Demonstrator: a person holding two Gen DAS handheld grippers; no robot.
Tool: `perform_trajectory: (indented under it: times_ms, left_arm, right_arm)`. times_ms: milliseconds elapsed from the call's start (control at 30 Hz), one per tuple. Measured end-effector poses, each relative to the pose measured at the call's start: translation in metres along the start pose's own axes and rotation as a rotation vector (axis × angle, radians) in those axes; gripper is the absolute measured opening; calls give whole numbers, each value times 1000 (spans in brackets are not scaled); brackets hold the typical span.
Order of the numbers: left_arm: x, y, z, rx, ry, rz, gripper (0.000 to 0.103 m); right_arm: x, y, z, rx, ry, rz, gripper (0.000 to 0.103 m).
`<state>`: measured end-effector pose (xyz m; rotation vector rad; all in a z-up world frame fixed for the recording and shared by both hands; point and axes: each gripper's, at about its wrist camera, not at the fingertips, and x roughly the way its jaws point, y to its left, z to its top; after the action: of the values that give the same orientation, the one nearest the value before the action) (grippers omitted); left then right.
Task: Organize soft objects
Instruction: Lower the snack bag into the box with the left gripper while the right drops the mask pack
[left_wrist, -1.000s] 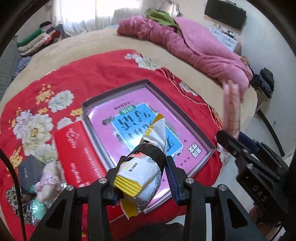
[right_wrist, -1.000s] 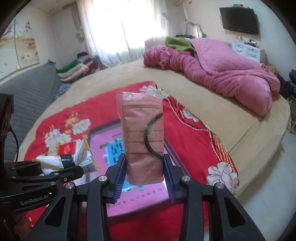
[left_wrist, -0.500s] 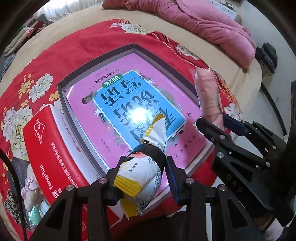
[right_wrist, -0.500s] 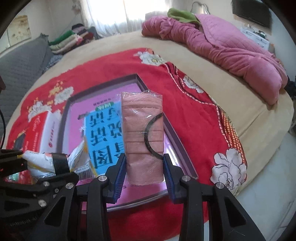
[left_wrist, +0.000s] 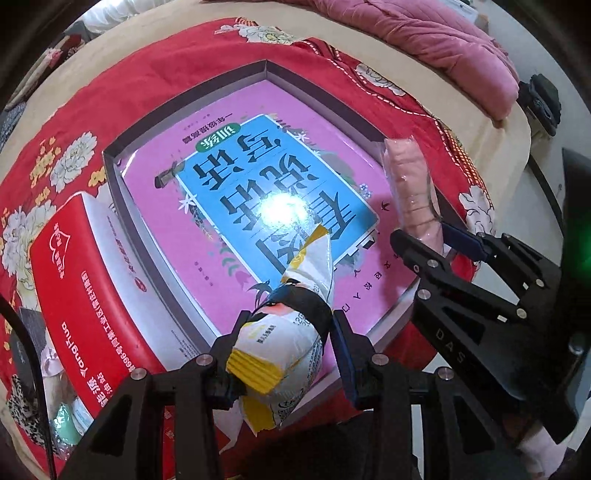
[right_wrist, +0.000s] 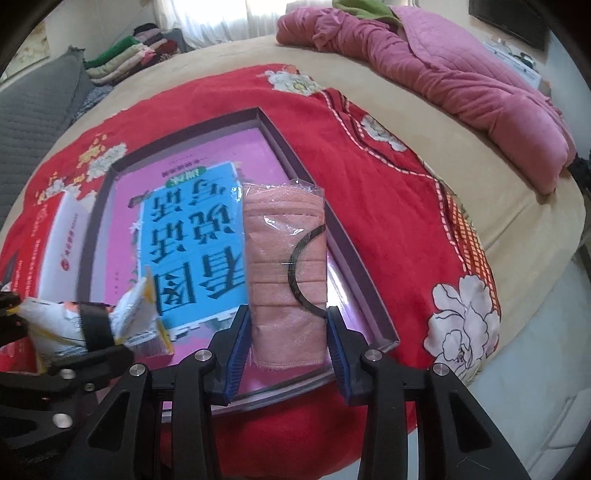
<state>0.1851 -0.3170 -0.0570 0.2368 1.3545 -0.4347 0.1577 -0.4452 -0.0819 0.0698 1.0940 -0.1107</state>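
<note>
Red floral cloth fills more of both views than a second ago, and the far wall and window have slid out of the left wrist view: both grippers have tipped downward and come lower over the box. At far left a red pack lies just beside the box's left wall, as before. The left gripper clamps a white and yellow packet, its pads pressing the packet's sides at a partly open spread. A black band wraps the packet just ahead of the pads. The packet's long axis runs along the fingers, its crimped tip pointing away from the camera and slightly right, over the blue print on the box's pink floor; its yellow tail sticks back behind the jaws. To the right, the right gripper grips a pink pack in clear wrap, the blue pads squeezing its lower edges at a similar partial spread. That pack stands straight out along the fingers, the top end farthest from the camera, above the box's right side near the wall. A pink quilt lies bunched on the tan bed beyond the cloth.
</note>
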Motion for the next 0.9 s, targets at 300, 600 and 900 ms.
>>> perform_trajectory:
  times_ms: [300, 600, 900]
  left_arm:
    - [5, -5, 2, 30, 36, 4, 45]
    - [14, -7, 8, 20, 35, -20, 51]
    - [28, -15, 17, 29, 21, 17, 56]
  right_arm:
    - [0, -8, -2, 50, -3, 26, 47]
    - [-22, -21, -1, 109, -61, 46, 50]
    - [-31, -31, 0, 149, -85, 54, 50]
